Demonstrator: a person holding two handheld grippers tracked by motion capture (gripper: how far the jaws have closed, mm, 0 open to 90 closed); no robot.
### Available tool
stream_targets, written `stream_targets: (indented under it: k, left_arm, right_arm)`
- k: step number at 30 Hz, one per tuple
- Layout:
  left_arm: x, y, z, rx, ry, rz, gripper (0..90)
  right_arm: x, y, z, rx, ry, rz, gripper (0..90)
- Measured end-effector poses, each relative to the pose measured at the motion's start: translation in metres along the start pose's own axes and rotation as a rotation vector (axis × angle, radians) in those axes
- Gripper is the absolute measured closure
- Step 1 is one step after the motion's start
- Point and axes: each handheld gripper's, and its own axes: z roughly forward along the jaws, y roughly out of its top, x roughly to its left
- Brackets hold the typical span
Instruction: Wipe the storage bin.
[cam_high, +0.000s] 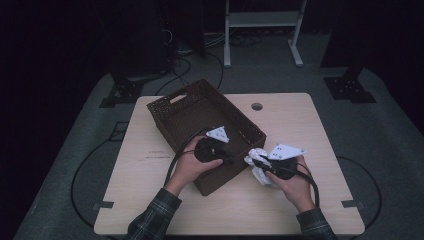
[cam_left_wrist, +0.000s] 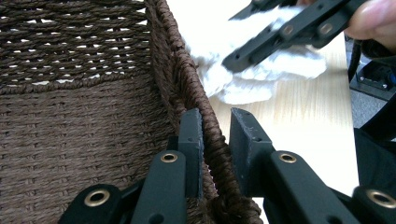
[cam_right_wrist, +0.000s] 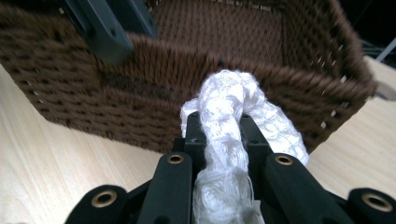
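The left gripper (cam_left_wrist: 215, 135) clamps the near wall of the stiff woven basket (cam_high: 172, 117), steadying it on the table (cam_high: 145, 175). Just right of it, the right gripper (cam_right_wrist: 219, 126) pinches a bunched white cloth (cam_right_wrist: 224, 116): soft, light, floppy, best held at its gathered middle.

My cloth (cam_right_wrist: 224, 140) faces the basket (cam_high: 170, 120) wall just ahead, blocking a level path; the basket's open top is free above the rim.
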Motion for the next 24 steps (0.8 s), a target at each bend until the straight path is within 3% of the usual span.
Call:
stream_targets:
  k: [13, 24]
  left_arm:
    - [0.0, 0.0, 0.0, 0.007, 0.0, 0.005, 74.2]
    - [0.0, 0.0, 0.0, 0.003, 0.001, 0.003, 74.2]
  right_arm:
    - [0.008, 0.019, -0.023, -0.107, -0.006, -0.037, 77.4]
    - [0.01, 0.007, -0.001, -0.034, 0.029, -0.03, 77.3]
